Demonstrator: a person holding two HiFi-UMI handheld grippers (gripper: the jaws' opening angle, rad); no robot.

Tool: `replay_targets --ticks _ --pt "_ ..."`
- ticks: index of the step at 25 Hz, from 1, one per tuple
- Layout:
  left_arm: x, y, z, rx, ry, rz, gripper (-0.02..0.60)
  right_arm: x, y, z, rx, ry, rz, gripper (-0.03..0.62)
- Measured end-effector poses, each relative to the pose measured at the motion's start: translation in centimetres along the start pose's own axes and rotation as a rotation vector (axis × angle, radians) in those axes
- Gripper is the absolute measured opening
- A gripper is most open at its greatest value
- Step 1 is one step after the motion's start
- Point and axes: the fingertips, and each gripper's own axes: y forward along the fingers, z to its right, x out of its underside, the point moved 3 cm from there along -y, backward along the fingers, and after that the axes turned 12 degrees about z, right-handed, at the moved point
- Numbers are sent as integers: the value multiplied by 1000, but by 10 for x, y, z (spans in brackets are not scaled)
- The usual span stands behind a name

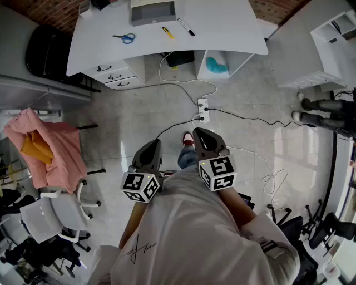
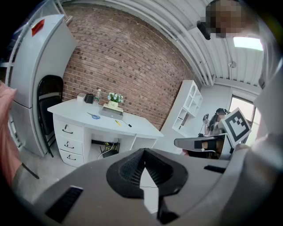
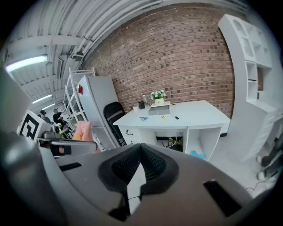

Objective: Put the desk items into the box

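A white desk (image 1: 222, 28) stands far ahead of me across the floor. On it lie blue scissors (image 1: 125, 38), a yellow pen-like item (image 1: 167, 32) and a black marker (image 1: 186, 27), with a grey box (image 1: 153, 12) at the back. My left gripper (image 1: 150, 146) and right gripper (image 1: 199, 133) are held close to my body, side by side, both shut and holding nothing. The left gripper view shows the left gripper (image 2: 143, 152) pointing at the desk (image 2: 101, 121) and box (image 2: 111, 112). In the right gripper view, the right gripper (image 3: 140, 148) faces the scissors (image 3: 143, 118) and box (image 3: 159, 110).
A power strip (image 1: 203, 108) with trailing cables lies on the floor between me and the desk. A black chair (image 1: 47, 53) stands left of the desk drawers (image 1: 114, 75). Pink cloth (image 1: 47, 153) drapes a chair at left. White shelving (image 1: 334, 44) is at right.
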Motion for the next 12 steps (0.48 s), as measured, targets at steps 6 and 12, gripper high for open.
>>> replay_targets --ticks 6,12 --pt "-16 44 5 12 39 -15 6 -27 25 30 -13 1 33 25" --pt "-32 85 4 11 73 -16 6 -43 51 65 -5 25 52 25"
